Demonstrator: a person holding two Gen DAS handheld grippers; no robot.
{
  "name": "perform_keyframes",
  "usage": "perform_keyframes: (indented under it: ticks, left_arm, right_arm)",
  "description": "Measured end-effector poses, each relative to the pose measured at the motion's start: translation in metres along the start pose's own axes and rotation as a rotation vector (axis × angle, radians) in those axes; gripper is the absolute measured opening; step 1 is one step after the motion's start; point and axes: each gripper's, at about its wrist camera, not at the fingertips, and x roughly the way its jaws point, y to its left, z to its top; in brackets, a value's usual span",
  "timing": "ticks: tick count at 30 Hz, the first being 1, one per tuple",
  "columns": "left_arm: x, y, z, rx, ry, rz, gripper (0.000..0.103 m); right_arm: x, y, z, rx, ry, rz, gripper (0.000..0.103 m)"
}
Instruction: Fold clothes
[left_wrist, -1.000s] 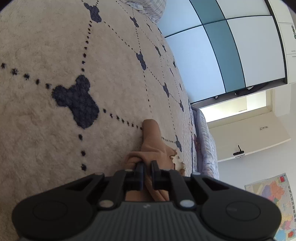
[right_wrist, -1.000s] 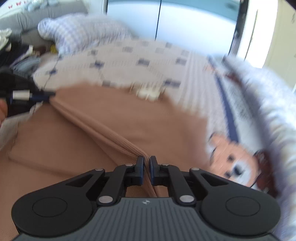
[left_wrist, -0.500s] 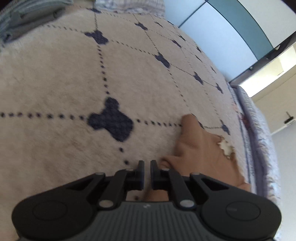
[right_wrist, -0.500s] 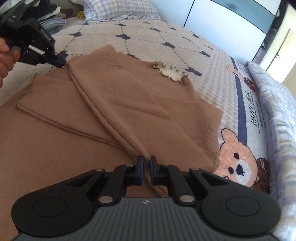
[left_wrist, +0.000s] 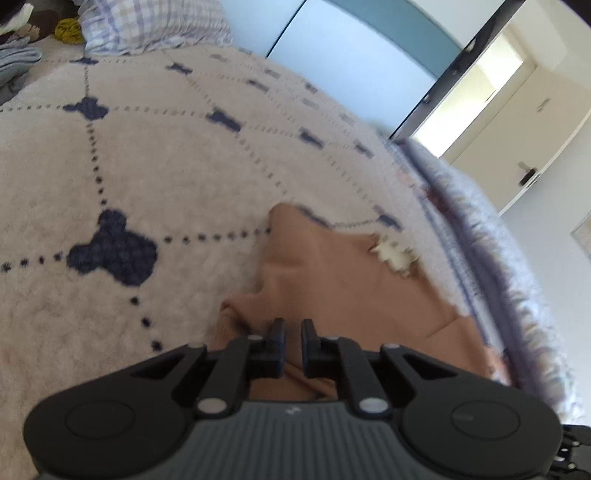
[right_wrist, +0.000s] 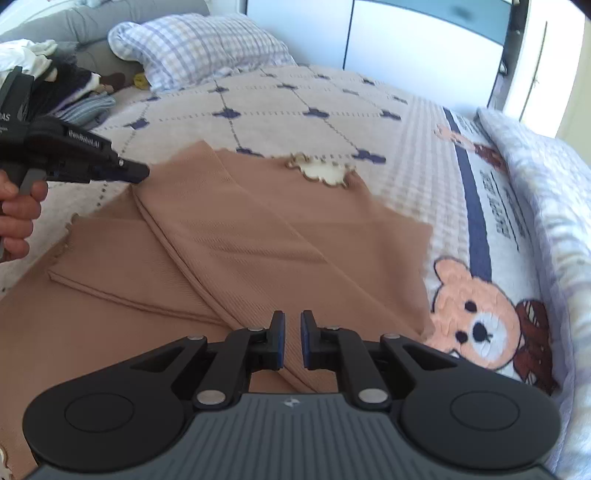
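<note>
A brown ribbed garment (right_wrist: 277, 240) lies on the bed with one side folded over its middle, and its cream lace collar (right_wrist: 321, 171) sits at the far edge. My right gripper (right_wrist: 292, 325) is low over the near end of the fold line, jaws nearly together with the fabric's folded edge between them. My left gripper (right_wrist: 142, 171), held by a hand (right_wrist: 14, 210), hovers shut and empty just above the fold's far left corner. In the left wrist view the left gripper (left_wrist: 292, 332) points over the garment (left_wrist: 332, 288) and collar (left_wrist: 395, 254); nothing is between its fingers.
The cream blanket (right_wrist: 277, 110) with navy bear shapes covers the bed. A checked pillow (right_wrist: 199, 48) and a pile of clothes (right_wrist: 85, 107) lie at the head. A bear-print sheet (right_wrist: 476, 321) and the bed's edge run along the right.
The left gripper let go of the brown sleeve it held, rolled upright and drew back over the garment. The right gripper lowered the lifted fold, which now lies flat.
</note>
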Motion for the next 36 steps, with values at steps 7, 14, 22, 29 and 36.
perform_keyframes:
  ticks: [7, 14, 22, 29, 36]
  left_arm:
    - [-0.008, 0.006, 0.005, -0.023, -0.029, 0.019, 0.003]
    - [-0.010, 0.011, 0.006, -0.081, -0.029, 0.000, 0.003]
    - [-0.009, 0.005, 0.002, -0.043, -0.029, -0.004, 0.007]
    - [-0.013, 0.013, 0.007, -0.096, -0.023, 0.046, 0.003]
    - [-0.020, 0.013, 0.008, -0.092, -0.054, 0.025, 0.004]
  right_arm:
    - [0.002, -0.041, -0.004, 0.220, -0.056, -0.163, 0.025]
    - [-0.014, -0.094, -0.019, 0.546, -0.128, -0.242, 0.029]
    - [0.001, -0.063, -0.008, 0.432, -0.090, -0.102, 0.030]
    - [0.028, -0.040, -0.009, 0.271, 0.074, -0.178, 0.029]
    - [0.016, -0.046, -0.006, 0.278, 0.014, -0.233, 0.031]
